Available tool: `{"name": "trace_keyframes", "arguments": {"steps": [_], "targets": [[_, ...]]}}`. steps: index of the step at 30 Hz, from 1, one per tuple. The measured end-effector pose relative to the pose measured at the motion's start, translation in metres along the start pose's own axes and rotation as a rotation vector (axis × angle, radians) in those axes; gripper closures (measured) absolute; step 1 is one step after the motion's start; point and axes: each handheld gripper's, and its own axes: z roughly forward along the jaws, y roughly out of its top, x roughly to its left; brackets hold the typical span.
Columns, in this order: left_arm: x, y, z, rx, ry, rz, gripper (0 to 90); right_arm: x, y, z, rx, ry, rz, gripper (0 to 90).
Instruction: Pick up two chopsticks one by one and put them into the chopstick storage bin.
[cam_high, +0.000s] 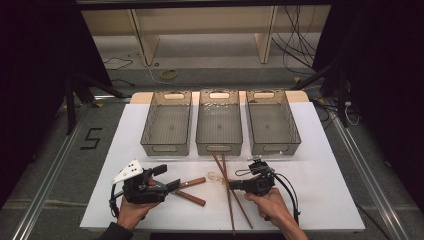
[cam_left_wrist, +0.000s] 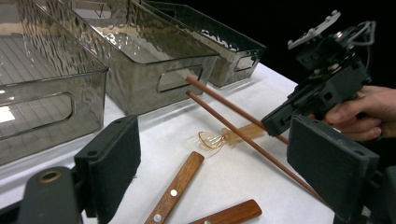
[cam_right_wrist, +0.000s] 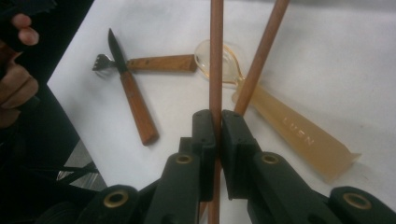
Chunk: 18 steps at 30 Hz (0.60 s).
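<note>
Translucent amber spoon (cam_right_wrist: 289, 128) embossed "LUSN", right gripper (cam_right_wrist: 218, 122) jaws clamping one chopstick (cam_right_wrist: 216, 56), left gripper (cam_left_wrist: 219, 163) jaws apart

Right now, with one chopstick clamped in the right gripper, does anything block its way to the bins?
Nothing visible does. The right gripper is shut on one chopstick, whose far end already reaches toward the middle bin. The second chopstick lies beside it, over the clear spoon, and might shift when the first is lifted.
</note>
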Motion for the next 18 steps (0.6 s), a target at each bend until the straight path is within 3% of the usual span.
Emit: {"name": "trace_keyframes", "arguments": {"steps": [3,10,15,18], "targets": [[0.001,0.000,0.001,0.010,0.000,-0.001,16.9,0.002,0.002,-0.003,-0.004,0.005,-0.016,85.3],[0.009,0.003,0.006,0.050,-0.016,-0.015,17.2,0.016,0.011,-0.012,0.025,0.005,-0.120,85.3],[0.013,0.011,0.015,0.129,-0.062,0.006,17.2,0.023,0.014,-0.014,0.052,0.015,-0.173,85.3],[0.015,0.018,0.023,0.168,-0.093,0.021,17.3,0.033,0.016,-0.017,0.074,0.018,-0.241,85.3]]}}
